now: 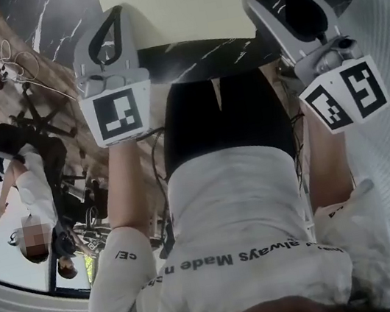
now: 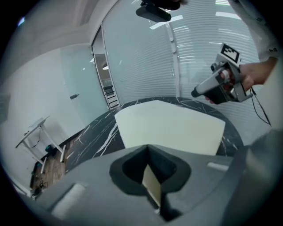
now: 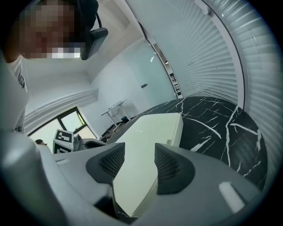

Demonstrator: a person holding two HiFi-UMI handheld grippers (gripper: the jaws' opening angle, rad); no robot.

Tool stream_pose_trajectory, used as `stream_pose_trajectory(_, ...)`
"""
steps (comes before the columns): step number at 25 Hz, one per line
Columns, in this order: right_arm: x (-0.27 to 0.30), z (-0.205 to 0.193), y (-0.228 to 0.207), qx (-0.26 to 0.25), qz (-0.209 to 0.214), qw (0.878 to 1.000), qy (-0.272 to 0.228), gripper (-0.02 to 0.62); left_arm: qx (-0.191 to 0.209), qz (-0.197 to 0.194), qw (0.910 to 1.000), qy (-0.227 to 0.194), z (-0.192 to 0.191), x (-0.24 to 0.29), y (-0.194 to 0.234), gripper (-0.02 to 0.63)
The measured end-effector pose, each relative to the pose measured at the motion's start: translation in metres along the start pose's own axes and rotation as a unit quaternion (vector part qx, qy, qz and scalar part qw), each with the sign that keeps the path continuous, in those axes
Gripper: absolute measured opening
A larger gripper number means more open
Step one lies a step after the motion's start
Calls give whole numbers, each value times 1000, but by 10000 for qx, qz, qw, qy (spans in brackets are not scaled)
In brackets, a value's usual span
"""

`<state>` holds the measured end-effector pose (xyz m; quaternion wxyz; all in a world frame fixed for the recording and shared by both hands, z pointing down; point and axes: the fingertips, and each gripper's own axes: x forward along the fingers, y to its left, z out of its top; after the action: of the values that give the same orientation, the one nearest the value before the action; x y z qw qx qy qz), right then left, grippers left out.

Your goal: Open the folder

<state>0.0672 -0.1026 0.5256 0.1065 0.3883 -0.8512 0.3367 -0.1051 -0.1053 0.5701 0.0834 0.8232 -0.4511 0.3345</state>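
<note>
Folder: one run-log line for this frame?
folder: closed, flat on table | left claw: shut | right claw: open, aimed at folder | opening: not started

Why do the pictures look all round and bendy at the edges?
Left gripper view: fisheye lens curves the table edge, corners go dark. Right gripper view: the blinds bow the same way. Head view: the folder glares pale, washed out.
</note>
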Motion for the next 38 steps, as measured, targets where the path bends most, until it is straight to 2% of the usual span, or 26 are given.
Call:
stream_pose_trajectory(12,11,-28,-19,784,31,9969,38,224,53,160,9998,-50,-12,6,-1,2)
stream_pose_trajectory(20,15,-36,-22,921,42,9957,114,225,99,107,9999,-42,-15,8,-1,0)
stream_pose_trajectory(25,20,-41,-21,931,50,9955,175,225,-82,105,9998,-167,-15,6,0,0)
stream_pose_trajectory(38,24,-43,-25,912,-75,9956,193,224,-120,64,9996,-246,-17,7,1,0)
